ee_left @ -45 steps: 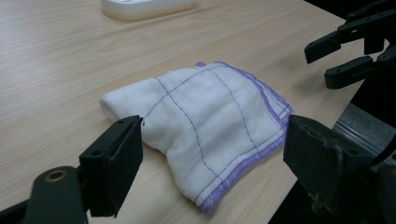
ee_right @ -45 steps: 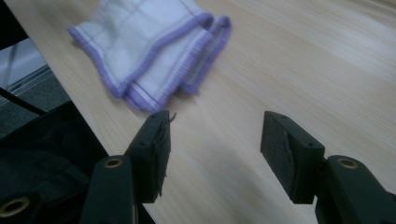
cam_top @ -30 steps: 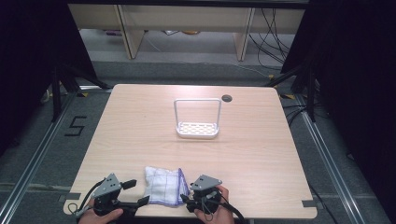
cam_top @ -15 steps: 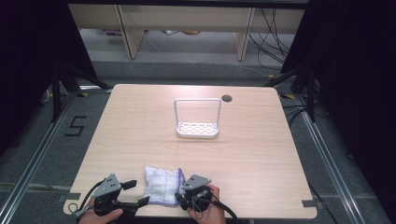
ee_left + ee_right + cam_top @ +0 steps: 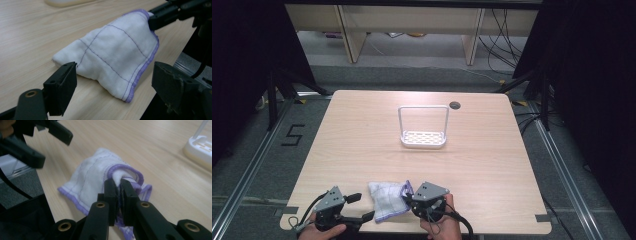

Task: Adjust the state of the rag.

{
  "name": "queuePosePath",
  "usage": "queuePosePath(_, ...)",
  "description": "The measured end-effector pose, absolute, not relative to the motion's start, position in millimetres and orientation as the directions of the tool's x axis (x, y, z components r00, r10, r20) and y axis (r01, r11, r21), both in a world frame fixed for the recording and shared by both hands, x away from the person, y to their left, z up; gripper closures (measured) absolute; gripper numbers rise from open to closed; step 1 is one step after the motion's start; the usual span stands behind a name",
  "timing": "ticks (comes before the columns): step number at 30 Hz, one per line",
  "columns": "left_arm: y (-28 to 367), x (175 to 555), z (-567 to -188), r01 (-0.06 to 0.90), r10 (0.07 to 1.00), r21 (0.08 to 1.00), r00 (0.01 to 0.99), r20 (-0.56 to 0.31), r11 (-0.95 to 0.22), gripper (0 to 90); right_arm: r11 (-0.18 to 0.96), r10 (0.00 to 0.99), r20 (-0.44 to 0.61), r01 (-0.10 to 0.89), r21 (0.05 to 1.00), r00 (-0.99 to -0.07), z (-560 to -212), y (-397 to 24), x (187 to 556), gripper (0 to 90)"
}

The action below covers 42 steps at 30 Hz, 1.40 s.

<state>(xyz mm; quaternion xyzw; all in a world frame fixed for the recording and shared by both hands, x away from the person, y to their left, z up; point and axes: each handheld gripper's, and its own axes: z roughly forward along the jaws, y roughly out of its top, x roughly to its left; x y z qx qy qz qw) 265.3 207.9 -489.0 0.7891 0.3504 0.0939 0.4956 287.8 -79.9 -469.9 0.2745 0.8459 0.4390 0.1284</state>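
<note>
A white cloth with purple stitching and a purple hem (image 5: 387,200) (image 5: 112,57) (image 5: 90,180) lies folded near the table's front edge. My right gripper (image 5: 408,199) (image 5: 119,185) is shut on its raised right edge, and the hem bulges up between the jaws. My left gripper (image 5: 364,210) (image 5: 113,80) stands open at the cloth's near left corner, one jaw on each side of it, not touching. In the left gripper view the right gripper's fingers (image 5: 162,17) pinch the cloth's far corner.
A white wire-handled rack (image 5: 423,127) (image 5: 200,147) stands at the table's middle, well beyond the cloth. A round cable hole (image 5: 455,105) sits at the far edge. The table's front edge (image 5: 492,231) runs right below both hands.
The right gripper has moved left onto the cloth's right edge and shut on it, lifting and folding that edge over. The left gripper has stayed about where it was.
</note>
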Motion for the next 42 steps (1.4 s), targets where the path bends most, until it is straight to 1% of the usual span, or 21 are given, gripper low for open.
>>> queuePosePath(1, 203.3, 265.4, -488.2, 0.445, 0.635, 0.854, 0.749, -0.191, -0.269, 20.0, 0.448, 0.579, 0.037, 0.356, 0.82, -0.814, -464.5, -83.3, 291.6, 85.5)
queuePosePath(6, 174.0, 267.1, -482.0, 0.311, 0.582, 0.875, 0.812, -0.041, -0.372, 22.9, 0.408, 0.584, 0.068, 0.365, 0.837, -0.809, -459.1, -87.9, 298.8, 85.6)
queuePosePath(7, 169.4, 267.3, -481.4, 0.299, 0.576, 0.873, 0.817, -0.025, -0.386, 23.7, 0.4, 0.594, 0.096, 0.396, 0.827, -0.799, -457.5, -88.2, 297.7, 85.6)
queuePosePath(10, 152.7, 266.4, -480.9, 0.256, 0.55, 0.862, 0.834, 0.031, -0.437, 26.3, 0.399, 0.591, 0.091, 0.389, 0.83, -0.801, -455.2, -90.7, 300.9, 85.5)
queuePosePath(15, 138.5, 263.7, -483.4, 0.252, 0.562, 0.849, 0.825, 0.063, -0.465, 24.5, 0.387, 0.591, 0.094, 0.384, 0.838, -0.801, -452.2, -91.6, 304.4, 85.5)
queuePosePath(16, 138.1, 263.7, -482.7, 0.245, 0.569, 0.84, 0.817, 0.089, -0.484, 24.5, 0.386, 0.589, 0.093, 0.38, 0.841, -0.803, -451.5, -91.0, 304.5, 85.5)
queuePosePath(18, 135.7, 264.2, -481.1, 0.231, 0.576, 0.834, 0.808, 0.122, -0.501, 26.4, 0.387, 0.582, 0.093, 0.376, 0.842, -0.808, -449.9, -89.5, 304.6, 85.5)
queuePosePath(20, 133.9, 264.8, -479.8, 0.227, 0.587, 0.833, 0.798, 0.138, -0.505, 31.2, 0.38, 0.582, 0.106, 0.385, 0.841, -0.806, -448.7, -87.7, 304.1, 85.5)
queuePosePath(21, 133.7, 265.2, -479.5, 0.229, 0.59, 0.833, 0.795, 0.139, -0.504, 33.6, 0.384, 0.581, 0.1, 0.38, 0.841, -0.808, -448.2, -87.1, 304.3, 85.5)
queuePosePath(22, 133.9, 266.5, -479.4, 0.23, 0.595, 0.834, 0.791, 0.139, -0.501, 40.0, 0.382, 0.588, 0.111, 0.396, 0.835, -0.801, -446.5, -87.4, 303.5, 85.5)
queuePosePath(23, 134.7, 268.3, -480.0, 0.232, 0.597, 0.841, 0.792, 0.129, -0.488, 40.0, 0.382, 0.588, 0.111, 0.396, 0.835, -0.801, -446.5, -87.4, 303.5, 85.5)
queuePosePath(25, 136.9, 269.6, -479.5, 0.236, 0.604, 0.858, 0.79, 0.103, -0.457, 49.3, 0.384, 0.593, 0.095, 0.384, 0.839, -0.8, -446.2, -88.1, 304.4, 85.4)
queuePosePath(26, 138.3, 269.6, -478.8, 0.231, 0.605, 0.863, 0.79, 0.103, -0.449, 49.3, 0.386, 0.586, 0.079, 0.364, 0.848, -0.806, -446.5, -88.4, 305.4, 85.4)
queuePosePath(27, 139.6, 269.3, -477.7, 0.228, 0.603, 0.866, 0.791, 0.102, -0.445, 61.6, 0.387, 0.586, 0.08, 0.365, 0.847, -0.806, -446.3, -88.4, 305.2, 85.3)
queuePosePath(28, 140.3, 269.9, -477.7, 0.219, 0.601, 0.874, 0.793, 0.101, -0.435, 61.6, 0.387, 0.586, 0.08, 0.365, 0.847, -0.806, -446.3, -88.4, 305.2, 85.3)
queuePosePath(29, 141.8, 270.4, -476.8, 0.22, 0.597, 0.875, 0.796, 0.095, -0.432, 65.1, 0.381, 0.592, 0.079, 0.365, 0.849, -0.802, -446.3, -88.5, 305.2, 85.3)
queuePosePath(31, 144.9, 272.3, -476.0, 0.234, 0.59, 0.887, 0.806, 0.052, -0.398, 76.4, 0.381, 0.592, 0.087, 0.373, 0.846, -0.801, -445.9, -89.8, 305.6, 85.2)
queuePosePath(32, 146.6, 273.4, -475.3, 0.231, 0.585, 0.886, 0.809, 0.054, -0.402, 82.1, 0.374, 0.593, 0.104, 0.388, 0.843, -0.798, -445.6, -90.3, 305.7, 85.1)
queuePosePath(33, 147.1, 274.0, -475.0, 0.23, 0.587, 0.886, 0.807, 0.059, -0.404, 84.9, 0.36, 0.599, 0.117, 0.396, 0.845, -0.793, -446.1, -89.9, 305.6, 85.1)
queuePosePath(35, 149.6, 276.9, -473.8, 0.227, 0.583, 0.893, 0.811, 0.048, -0.389, 87.4, 0.375, 0.581, 0.106, 0.38, 0.845, -0.807, -446.1, -89.9, 308.0, 85.1)
queuePosePath(42, 174.1, 294.0, -452.3, 0.253, 0.626, 0.93, 0.779, -0.034, -0.265, 87.9, 0.4, 0.591, 0.064, 0.361, 0.843, -0.804, -438.6, -94.6, 309.5, 85.4)
